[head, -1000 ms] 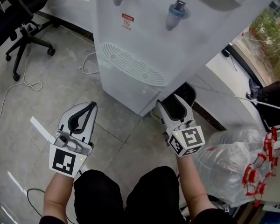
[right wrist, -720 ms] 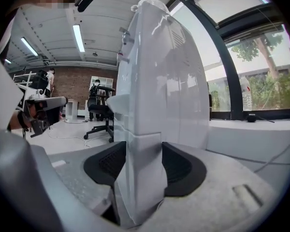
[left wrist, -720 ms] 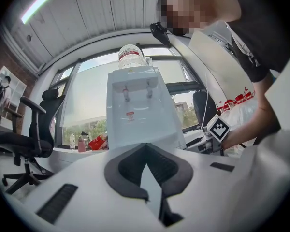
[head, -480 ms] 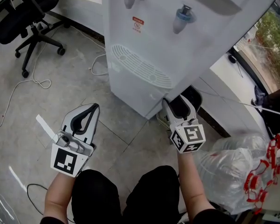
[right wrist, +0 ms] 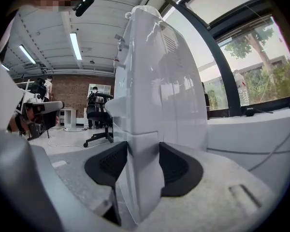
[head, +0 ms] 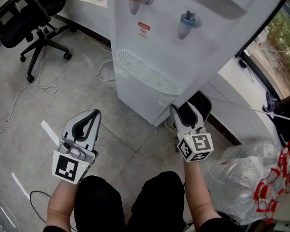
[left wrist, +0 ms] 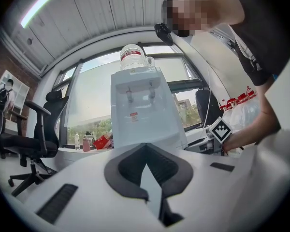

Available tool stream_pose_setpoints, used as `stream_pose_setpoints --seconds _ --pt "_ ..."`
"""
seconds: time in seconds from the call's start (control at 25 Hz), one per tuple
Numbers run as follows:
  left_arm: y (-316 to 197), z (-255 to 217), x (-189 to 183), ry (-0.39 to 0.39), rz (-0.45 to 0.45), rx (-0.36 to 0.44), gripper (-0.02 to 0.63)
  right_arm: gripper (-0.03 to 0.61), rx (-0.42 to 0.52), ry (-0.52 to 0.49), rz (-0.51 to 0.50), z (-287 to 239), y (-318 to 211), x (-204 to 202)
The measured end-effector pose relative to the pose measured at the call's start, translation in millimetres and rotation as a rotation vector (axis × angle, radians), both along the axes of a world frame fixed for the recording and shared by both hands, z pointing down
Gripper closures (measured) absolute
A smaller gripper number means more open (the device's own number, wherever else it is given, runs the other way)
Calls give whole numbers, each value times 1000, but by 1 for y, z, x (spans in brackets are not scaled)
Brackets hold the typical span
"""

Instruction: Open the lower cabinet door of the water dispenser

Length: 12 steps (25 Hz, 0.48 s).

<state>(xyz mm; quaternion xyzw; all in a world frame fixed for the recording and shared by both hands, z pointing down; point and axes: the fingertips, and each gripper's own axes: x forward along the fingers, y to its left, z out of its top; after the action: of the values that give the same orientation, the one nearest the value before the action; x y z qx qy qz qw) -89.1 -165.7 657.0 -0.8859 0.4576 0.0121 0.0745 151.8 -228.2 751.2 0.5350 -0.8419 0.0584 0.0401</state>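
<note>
Two grippers show in the head view over a grey tiled floor (head: pixel 53 115). The left gripper (head: pixel 93 114) hangs apart from the white water dispenser (head: pixel 183 57), while the right gripper (head: pixel 188 108) reaches to the low front corner of it, at the edge of the lower cabinet door (head: pixel 135 98) beneath the drip grille (head: pixel 147 71). An office chair (head: pixel 31 6) stands well off to the left and a clear plastic bag (head: pixel 237 178) lies to the right. In the left gripper view the dark pads (left wrist: pixel 128 166) meet at their tips with nothing held, and the dispenser stands ahead, facing it, a bottle (left wrist: pixel 133 58) on top. In the right gripper view the jaws have just been closing. The door's upright corner edge, below the seam in the casing, stands between them and fills the gap, with a pad (right wrist: pixel 106 166) lying against each side. The door sits flush with the body, not swung out.
</note>
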Motion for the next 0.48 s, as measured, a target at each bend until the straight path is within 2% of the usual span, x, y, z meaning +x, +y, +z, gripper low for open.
stream_pose_setpoints --seconds 0.48 --pt "-8 11 9 4 28 -12 604 376 3 -9 -2 0 1 1"
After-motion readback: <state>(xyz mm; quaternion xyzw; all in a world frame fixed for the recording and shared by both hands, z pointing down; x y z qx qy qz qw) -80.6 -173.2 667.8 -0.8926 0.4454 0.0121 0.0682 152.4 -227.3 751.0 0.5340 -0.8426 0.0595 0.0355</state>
